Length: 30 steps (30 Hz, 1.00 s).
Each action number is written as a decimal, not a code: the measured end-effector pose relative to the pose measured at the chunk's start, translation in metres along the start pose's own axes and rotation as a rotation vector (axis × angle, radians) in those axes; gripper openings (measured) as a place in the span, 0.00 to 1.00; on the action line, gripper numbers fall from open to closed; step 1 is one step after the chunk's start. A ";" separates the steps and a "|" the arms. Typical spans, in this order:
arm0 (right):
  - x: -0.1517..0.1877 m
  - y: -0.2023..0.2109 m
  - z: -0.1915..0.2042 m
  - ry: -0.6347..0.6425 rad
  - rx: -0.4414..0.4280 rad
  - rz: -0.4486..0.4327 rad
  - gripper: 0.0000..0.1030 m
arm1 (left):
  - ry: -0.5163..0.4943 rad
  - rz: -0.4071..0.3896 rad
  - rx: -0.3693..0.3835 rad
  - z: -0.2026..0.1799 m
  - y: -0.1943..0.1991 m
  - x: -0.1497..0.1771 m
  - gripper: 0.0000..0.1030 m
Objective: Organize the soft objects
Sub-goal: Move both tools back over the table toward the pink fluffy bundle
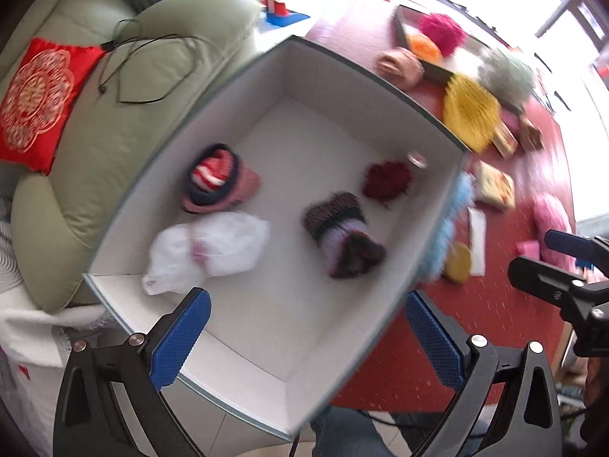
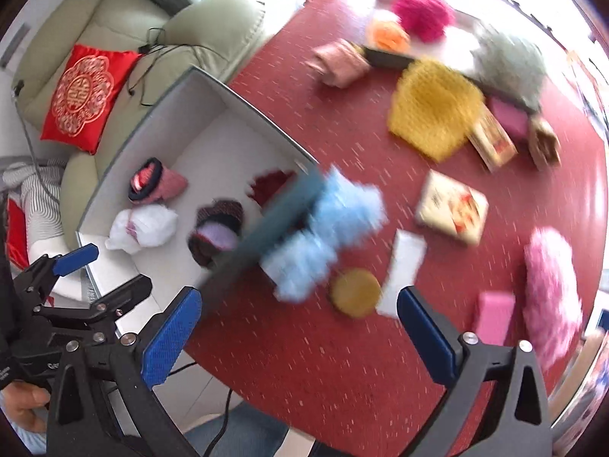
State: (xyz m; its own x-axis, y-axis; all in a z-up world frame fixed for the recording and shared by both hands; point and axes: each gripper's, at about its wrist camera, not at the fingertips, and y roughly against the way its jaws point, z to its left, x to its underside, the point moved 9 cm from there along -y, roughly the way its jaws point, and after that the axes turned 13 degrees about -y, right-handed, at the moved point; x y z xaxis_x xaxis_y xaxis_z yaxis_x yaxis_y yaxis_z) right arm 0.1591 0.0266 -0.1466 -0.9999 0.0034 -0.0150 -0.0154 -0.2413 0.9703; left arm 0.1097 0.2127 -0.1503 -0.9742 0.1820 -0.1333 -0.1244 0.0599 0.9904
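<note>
Red counter [image 2: 304,342] carries scattered soft pieces; four lie in the white box [image 1: 304,304]. Both hand-held grippers, left [image 1: 308,339] and right [image 2: 298,337], spread empty. Next, probably the blue fluffy piece [image 2: 323,228] at twelve o'clock.

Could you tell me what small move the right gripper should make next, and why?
Probably bring the open, empty right gripper forward onto the light blue fluffy piece: it lies on the red table against the box wall, closest ahead.
</note>
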 end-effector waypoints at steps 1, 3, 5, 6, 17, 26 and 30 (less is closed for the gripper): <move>0.011 0.000 -0.017 -0.041 0.004 0.014 1.00 | -0.027 0.004 0.006 -0.011 0.002 0.001 1.00; 0.029 0.000 -0.050 -0.112 0.020 0.034 1.00 | -0.101 0.020 0.024 -0.040 0.003 0.000 1.00; 0.044 0.000 -0.078 -0.173 0.039 0.051 1.00 | -0.162 0.029 0.046 -0.064 0.003 -0.002 1.00; 0.051 0.001 -0.093 -0.204 0.047 0.053 1.00 | -0.194 0.034 0.053 -0.077 0.003 -0.003 1.00; 0.089 0.012 -0.204 -0.470 0.072 0.023 1.00 | -0.395 0.123 0.080 -0.182 -0.023 -0.016 1.00; 0.074 0.020 -0.270 -0.435 0.187 -0.049 1.00 | -0.324 0.113 0.027 -0.226 -0.054 -0.082 1.00; 0.040 0.028 -0.287 -0.351 0.223 -0.107 1.00 | -0.256 0.089 -0.002 -0.233 -0.073 -0.126 1.00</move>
State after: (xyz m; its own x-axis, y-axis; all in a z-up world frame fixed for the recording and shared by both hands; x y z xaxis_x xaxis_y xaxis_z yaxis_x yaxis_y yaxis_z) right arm 0.1189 -0.2589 -0.1896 -0.9315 0.3562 -0.0732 -0.0808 -0.0064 0.9967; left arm 0.1980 -0.0435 -0.1975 -0.9020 0.4289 -0.0498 -0.0404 0.0309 0.9987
